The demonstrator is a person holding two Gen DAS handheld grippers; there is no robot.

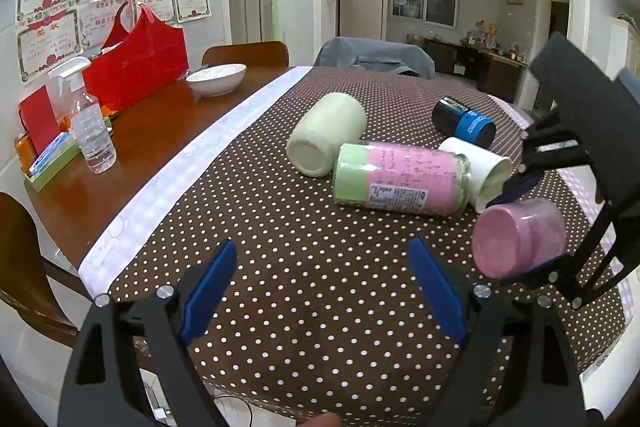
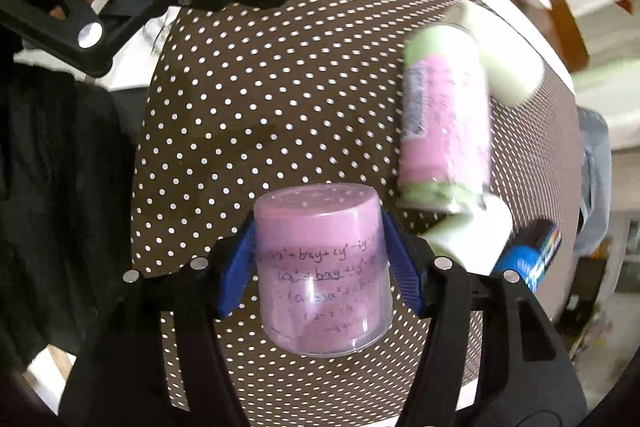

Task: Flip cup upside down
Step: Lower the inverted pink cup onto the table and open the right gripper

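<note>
My right gripper (image 2: 320,263) is shut on a clear cup lined with pink paper (image 2: 320,267), its blue pads against the cup's two sides. It holds the cup above the dotted tablecloth (image 2: 248,99). In the left wrist view the same pink cup (image 1: 518,237) hangs at the right, tilted on its side with its closed base toward me, held by the right gripper (image 1: 532,227). My left gripper (image 1: 324,287) is open and empty, low over the near part of the cloth.
Other cups lie on their sides mid-table: a cream one (image 1: 326,133), a pink-and-green one (image 1: 400,179), a white one (image 1: 480,171), a black-and-blue one (image 1: 464,121). A spray bottle (image 1: 90,123), white bowl (image 1: 216,77) and red bag (image 1: 136,61) stand on the bare wood at left.
</note>
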